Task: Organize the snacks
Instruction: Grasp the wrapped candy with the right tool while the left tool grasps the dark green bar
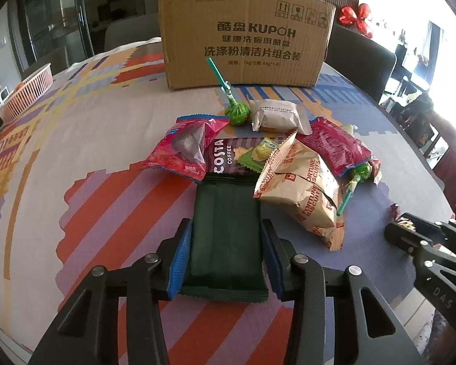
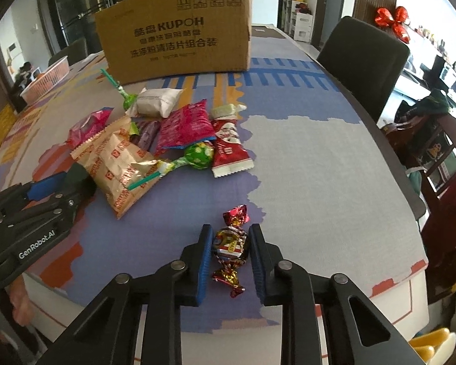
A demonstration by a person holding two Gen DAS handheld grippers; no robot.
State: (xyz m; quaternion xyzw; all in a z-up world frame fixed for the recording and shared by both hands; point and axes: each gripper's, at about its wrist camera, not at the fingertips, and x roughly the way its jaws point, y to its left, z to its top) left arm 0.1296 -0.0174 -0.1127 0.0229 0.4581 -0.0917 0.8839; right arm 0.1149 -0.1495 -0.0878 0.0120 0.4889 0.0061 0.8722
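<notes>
A: What does the left gripper (image 1: 226,243) hold?
B: Its blue pads press both long sides of a dark green packet (image 1: 226,234), which lies flat on the patterned tablecloth (image 1: 91,152), on the near side of the cardboard box (image 1: 246,36).

A: And the right gripper (image 2: 230,252)?
B: Its jaws flank a foil-wrapped candy (image 2: 230,248); the pads look to touch the wrapper. The candy rests on the cloth, well apart from the box, nearer than the snack pile.

A: The pile?
B: Fortune biscuit bag (image 1: 301,191), Costa coffee sachet (image 1: 225,155) and two green lollipops (image 1: 235,111) lie just before the box.
</notes>
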